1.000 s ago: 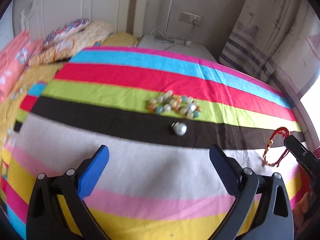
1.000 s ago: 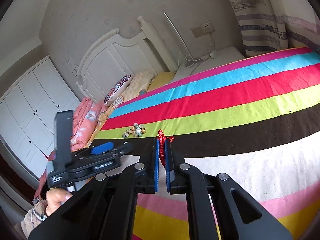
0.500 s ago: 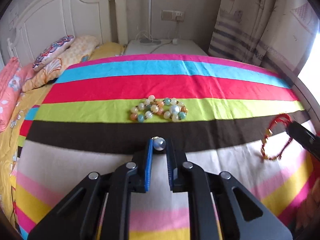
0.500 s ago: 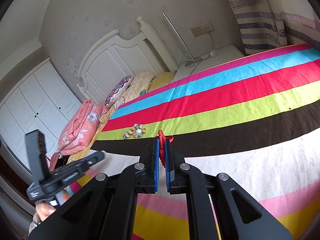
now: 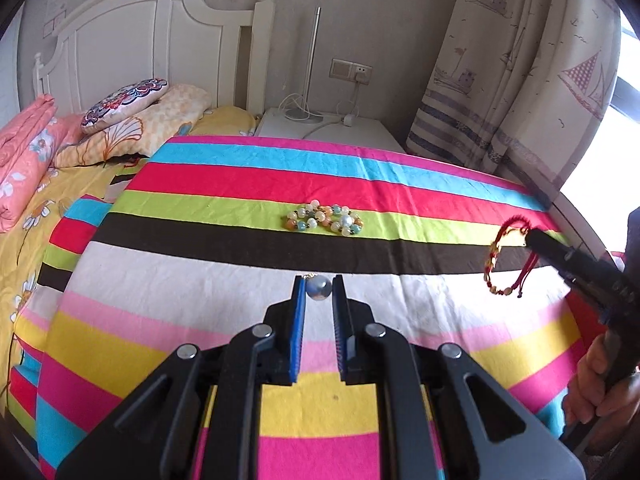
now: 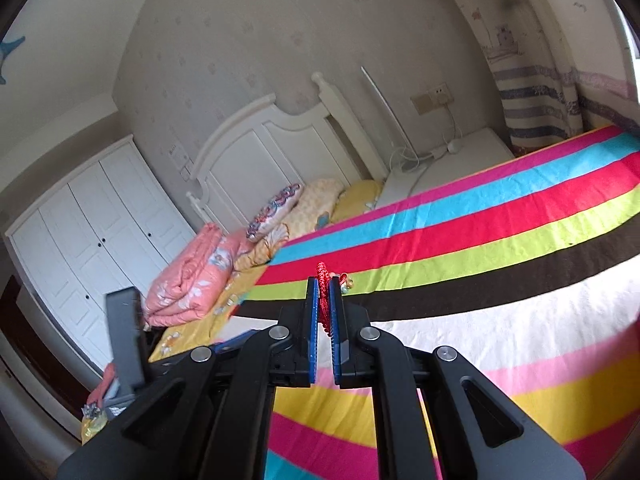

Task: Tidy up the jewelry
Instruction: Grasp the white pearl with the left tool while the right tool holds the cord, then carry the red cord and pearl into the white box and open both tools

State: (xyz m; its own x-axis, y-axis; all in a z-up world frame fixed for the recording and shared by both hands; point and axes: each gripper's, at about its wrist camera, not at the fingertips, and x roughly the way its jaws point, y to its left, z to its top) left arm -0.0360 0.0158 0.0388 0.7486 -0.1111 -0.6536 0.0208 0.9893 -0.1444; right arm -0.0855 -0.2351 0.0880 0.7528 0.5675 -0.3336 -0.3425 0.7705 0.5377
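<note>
Blue-padded left tool [image 5: 319, 289] pinches a pearl bead [image 5: 319, 289]; right tool [image 6: 323, 299] clamps a red bracelet [image 6: 322, 280].

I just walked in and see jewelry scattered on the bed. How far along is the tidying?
Nothing looks put away yet. In hand: the left gripper is closed on a pearl bead, lifted off the striped blanket, and the right gripper pinches a red cord bracelet in the air. Left: the pile of colored beads lies on the green stripe, and no box or tray is visible.
</note>
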